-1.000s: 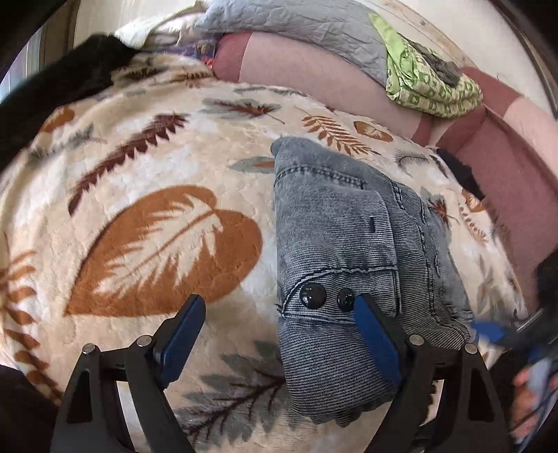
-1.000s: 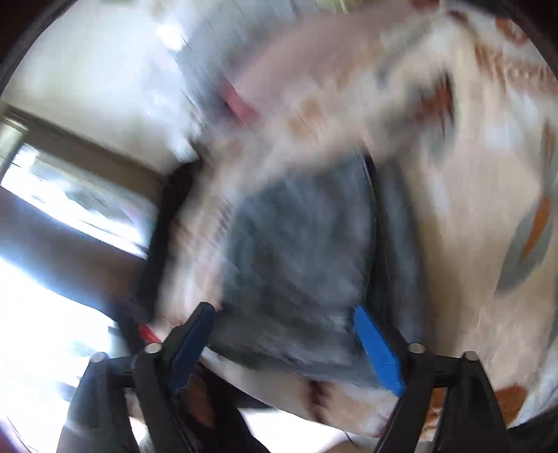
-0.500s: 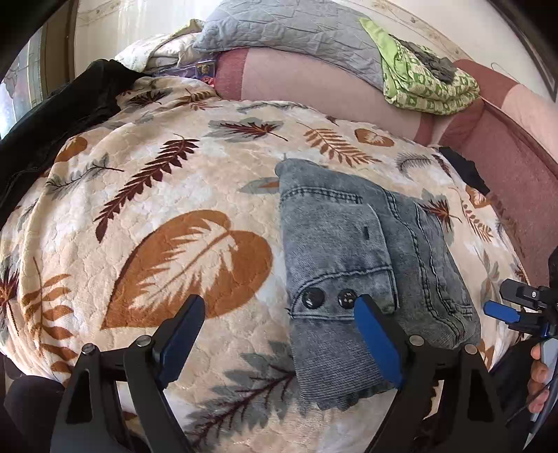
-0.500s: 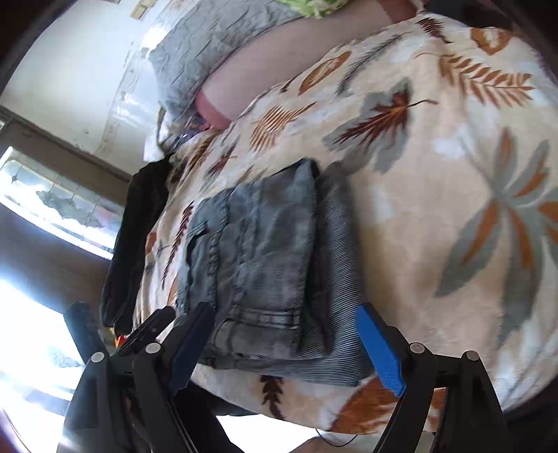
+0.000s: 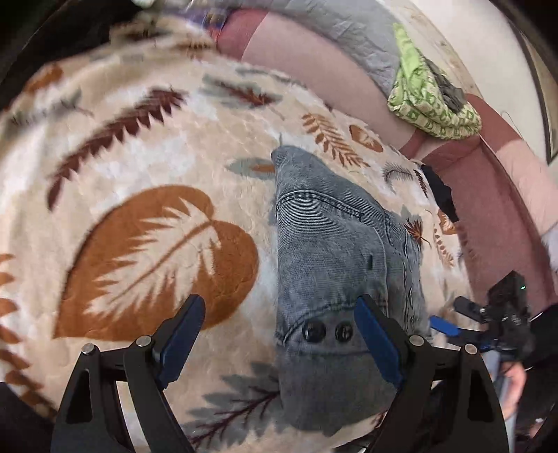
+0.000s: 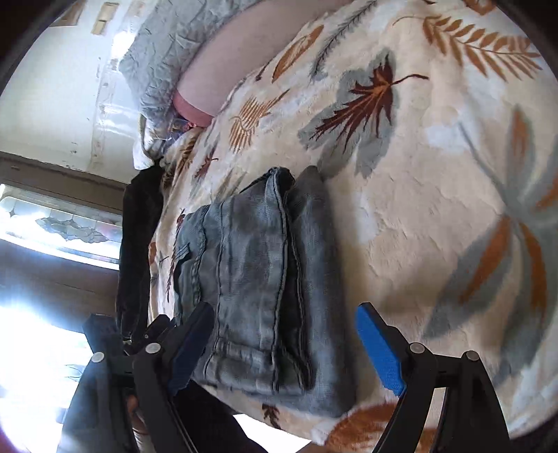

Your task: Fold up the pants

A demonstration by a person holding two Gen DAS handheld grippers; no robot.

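Denim pants, grey-blue and folded into a thick bundle, lie on the leaf-patterned blanket near its front edge, with two dark buttons on a pocket flap facing up. In the left wrist view the left gripper hangs over that front edge with its fingers spread wide and holding nothing; it has dropped closer to the blanket than half a second ago, so the bundle fills more of the view and one blue finger now overlaps the denim just beside the buttons. The right gripper also has its fingers spread and empty, and it has come nearer the stacked fold edges of the pants than before. The bundle itself has not shifted. In the left view the right gripper shows at the blanket's right side, beyond the pants. A grey pillow and a green folded cloth rest on the pink cushions along the far edge of the blanket.
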